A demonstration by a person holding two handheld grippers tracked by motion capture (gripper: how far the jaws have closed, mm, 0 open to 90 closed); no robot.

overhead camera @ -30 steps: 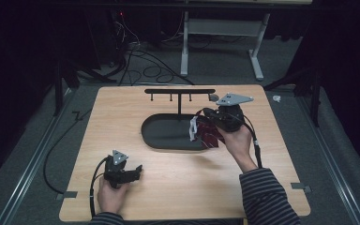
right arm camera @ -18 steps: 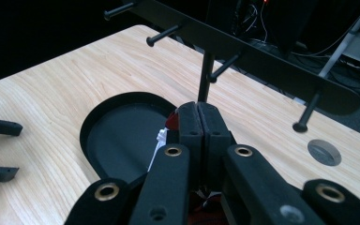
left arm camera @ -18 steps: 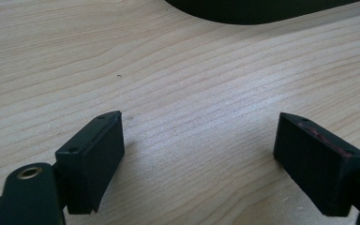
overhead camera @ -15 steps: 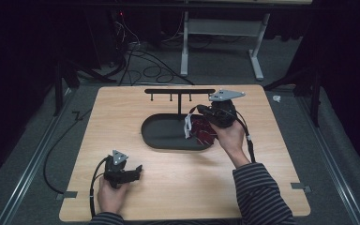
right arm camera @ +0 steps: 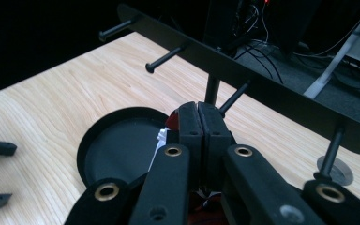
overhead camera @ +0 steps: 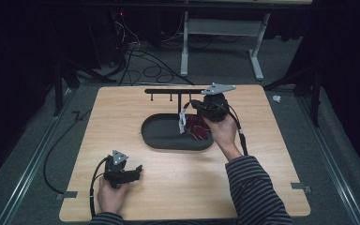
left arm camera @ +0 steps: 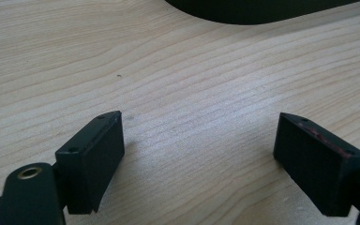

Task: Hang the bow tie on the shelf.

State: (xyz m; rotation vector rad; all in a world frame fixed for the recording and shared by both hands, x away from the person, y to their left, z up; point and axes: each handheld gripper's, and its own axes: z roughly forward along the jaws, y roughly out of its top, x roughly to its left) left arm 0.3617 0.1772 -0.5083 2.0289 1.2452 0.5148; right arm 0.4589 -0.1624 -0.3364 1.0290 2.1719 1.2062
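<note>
Nearest, the left gripper [overhead camera: 132, 171] rests idle on the table [overhead camera: 122, 117] with its jaws wide apart and nothing between them. Farther out, the right gripper [overhead camera: 193, 112] is clamped on a red item [overhead camera: 198, 126] with a white tag [overhead camera: 183, 121], lifted just above the tray [overhead camera: 161, 136]. The pick-up looks done; what remains, I judge, is hanging it on a peg [right arm camera: 163, 58] of the rack [overhead camera: 168, 91] beyond.
</note>
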